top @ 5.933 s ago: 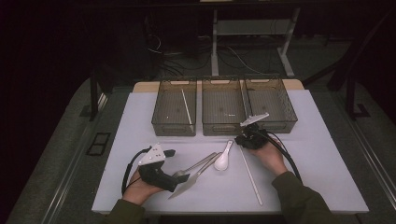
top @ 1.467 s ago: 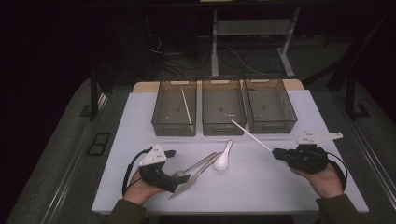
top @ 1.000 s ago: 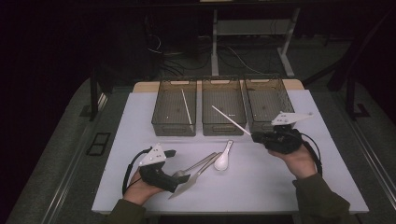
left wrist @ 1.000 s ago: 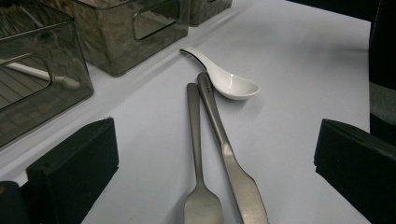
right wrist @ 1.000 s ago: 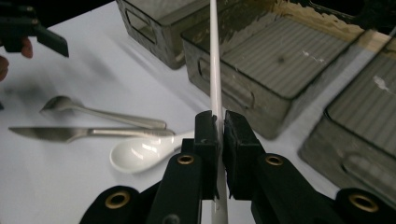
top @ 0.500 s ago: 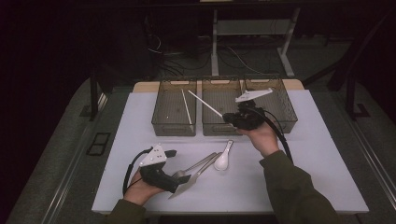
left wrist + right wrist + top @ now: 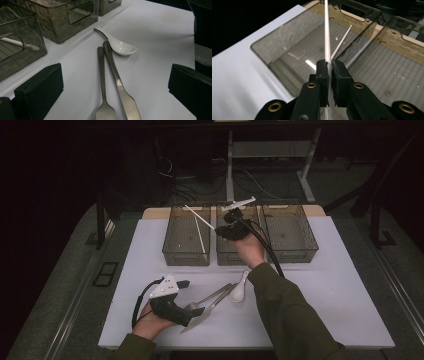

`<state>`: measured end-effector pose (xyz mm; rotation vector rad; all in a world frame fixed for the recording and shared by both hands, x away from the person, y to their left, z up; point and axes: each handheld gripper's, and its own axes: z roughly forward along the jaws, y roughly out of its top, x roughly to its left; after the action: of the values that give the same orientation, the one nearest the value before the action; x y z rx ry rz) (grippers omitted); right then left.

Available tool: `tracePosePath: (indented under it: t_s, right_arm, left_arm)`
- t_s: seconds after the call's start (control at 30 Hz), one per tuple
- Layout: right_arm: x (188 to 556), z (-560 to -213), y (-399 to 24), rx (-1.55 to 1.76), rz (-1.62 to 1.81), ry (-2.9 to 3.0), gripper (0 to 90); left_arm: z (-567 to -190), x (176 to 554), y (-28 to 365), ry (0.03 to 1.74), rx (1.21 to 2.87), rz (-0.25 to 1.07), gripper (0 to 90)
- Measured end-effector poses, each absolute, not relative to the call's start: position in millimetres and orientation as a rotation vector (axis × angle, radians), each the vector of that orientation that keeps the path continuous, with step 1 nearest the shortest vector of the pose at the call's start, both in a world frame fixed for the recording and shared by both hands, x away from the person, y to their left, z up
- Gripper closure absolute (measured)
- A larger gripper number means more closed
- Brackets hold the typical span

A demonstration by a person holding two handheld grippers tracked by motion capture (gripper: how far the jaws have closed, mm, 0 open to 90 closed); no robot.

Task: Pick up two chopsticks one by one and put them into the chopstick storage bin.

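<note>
My right jaws (image 7: 329, 67) are pinched tight on a white chopstick (image 7: 326, 32), holding it above the left bin (image 7: 186, 236) of the three clear bins at the far side of the desk (image 7: 340, 285). The stick points away from me over that bin, where a second white chopstick (image 7: 200, 234) lies on the floor. My left jaws (image 7: 112, 87) stand spread wide, well nearer me than the bin, low over the desk with a fork (image 7: 103, 82) and knife (image 7: 120, 85) lying between them, a white soup spoon (image 7: 120, 47) just beyond.
</note>
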<state>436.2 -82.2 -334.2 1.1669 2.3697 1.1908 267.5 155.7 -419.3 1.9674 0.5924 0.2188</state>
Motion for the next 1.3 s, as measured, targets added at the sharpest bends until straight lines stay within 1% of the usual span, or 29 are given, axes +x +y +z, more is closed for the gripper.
tracePosePath:
  t_s: [0.43, 0.7, 0.97, 1.1, 1.3]
  right_arm:
    - [468.8, -353.8, -30.1, 1.236, 1.117, 2.395, 84.1]
    - [477.9, -368.7, -13.6, 1.315, 1.067, 2.376, 84.0]
    - [478.3, -375.6, 1.1, 1.303, 1.068, 2.395, 83.2]
    - [476.5, -373.0, 0.1, 1.262, 1.064, 2.413, 76.0]
    - [466.3, -357.8, -13.0, 1.156, 1.148, 2.454, 61.7]
  left_arm:
    - [-418.7, 268.7, 154.6, 0.58, 1.964, 0.204, 0.0]
    - [-418.7, 268.8, 154.4, 0.578, 1.965, 0.199, 0.0]
    - [-418.7, 269.0, 153.8, 0.577, 1.969, 0.197, 0.0]
    - [-418.6, 268.3, 154.5, 0.573, 1.971, 0.2, 0.0]
    - [-419.2, 268.4, 155.0, 0.572, 1.975, 0.206, 0.0]
